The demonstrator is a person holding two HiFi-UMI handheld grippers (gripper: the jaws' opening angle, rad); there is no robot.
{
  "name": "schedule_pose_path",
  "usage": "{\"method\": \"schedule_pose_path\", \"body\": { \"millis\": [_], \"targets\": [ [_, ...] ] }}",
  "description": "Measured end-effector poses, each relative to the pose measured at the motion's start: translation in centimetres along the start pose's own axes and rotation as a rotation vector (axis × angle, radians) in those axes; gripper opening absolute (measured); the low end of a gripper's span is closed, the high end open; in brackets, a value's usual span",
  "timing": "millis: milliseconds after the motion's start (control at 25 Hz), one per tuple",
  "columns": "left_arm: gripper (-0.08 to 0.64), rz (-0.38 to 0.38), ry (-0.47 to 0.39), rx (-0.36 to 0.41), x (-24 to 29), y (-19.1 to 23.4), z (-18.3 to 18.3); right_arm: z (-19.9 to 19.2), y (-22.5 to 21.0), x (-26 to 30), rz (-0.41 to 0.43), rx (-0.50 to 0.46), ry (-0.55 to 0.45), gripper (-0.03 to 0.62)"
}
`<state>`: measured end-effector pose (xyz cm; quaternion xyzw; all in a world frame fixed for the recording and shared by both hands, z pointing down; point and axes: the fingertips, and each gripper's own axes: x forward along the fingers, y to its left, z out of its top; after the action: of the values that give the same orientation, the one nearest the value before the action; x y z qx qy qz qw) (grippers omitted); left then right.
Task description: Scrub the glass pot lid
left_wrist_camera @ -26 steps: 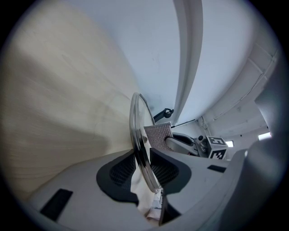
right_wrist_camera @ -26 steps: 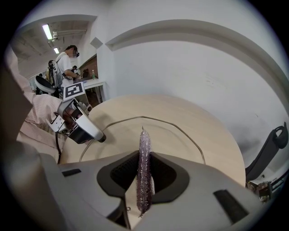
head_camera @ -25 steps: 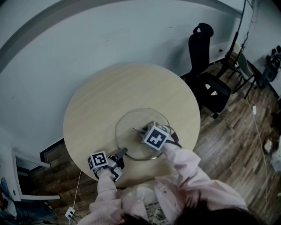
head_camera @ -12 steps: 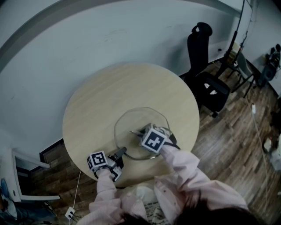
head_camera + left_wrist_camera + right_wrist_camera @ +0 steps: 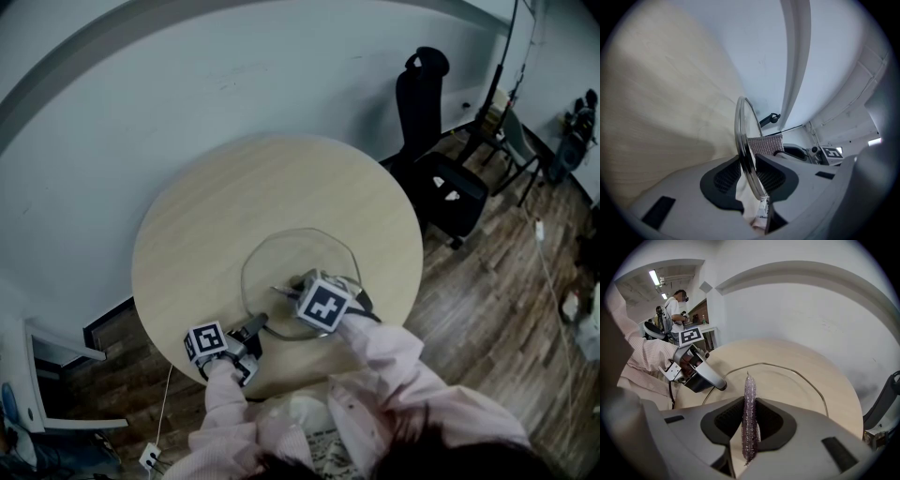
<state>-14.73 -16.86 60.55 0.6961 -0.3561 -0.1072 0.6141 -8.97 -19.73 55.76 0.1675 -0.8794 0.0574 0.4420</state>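
Note:
The glass pot lid (image 5: pixel 302 262) lies on the round wooden table (image 5: pixel 234 206), near its front edge. My left gripper (image 5: pixel 258 324) is shut on the lid's near-left metal rim (image 5: pixel 740 126); the rim runs between both pads in the left gripper view, where that gripper (image 5: pixel 749 161) shows. My right gripper (image 5: pixel 292 284) hangs over the glass, pointing steeply down. In the right gripper view it (image 5: pixel 749 411) is shut on a silvery-purple scrub pad (image 5: pixel 749 399) held edge-on. The same pad (image 5: pixel 765 143) shows beyond the rim. The lid's far rim (image 5: pixel 797 372) curves ahead.
A black office chair (image 5: pixel 436 159) stands right of the table on the wood floor. White furniture (image 5: pixel 47 366) sits at the lower left. A curved white wall (image 5: pixel 187 75) backs the table. Another person (image 5: pixel 675 305) stands far off in the right gripper view.
My right gripper with the scrub pad has slid a little toward the left and near side of the lid. The left gripper holds its place on the rim.

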Motion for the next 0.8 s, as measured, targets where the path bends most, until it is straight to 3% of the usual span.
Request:
{"method": "schedule_pose_path", "body": {
  "millis": [800],
  "targets": [
    [0.103,0.014,-0.013,0.002,-0.1,0.1,-0.3,0.5,2.5,-0.1,0.044,-0.011,-0.003,0.081]
  ]
}}
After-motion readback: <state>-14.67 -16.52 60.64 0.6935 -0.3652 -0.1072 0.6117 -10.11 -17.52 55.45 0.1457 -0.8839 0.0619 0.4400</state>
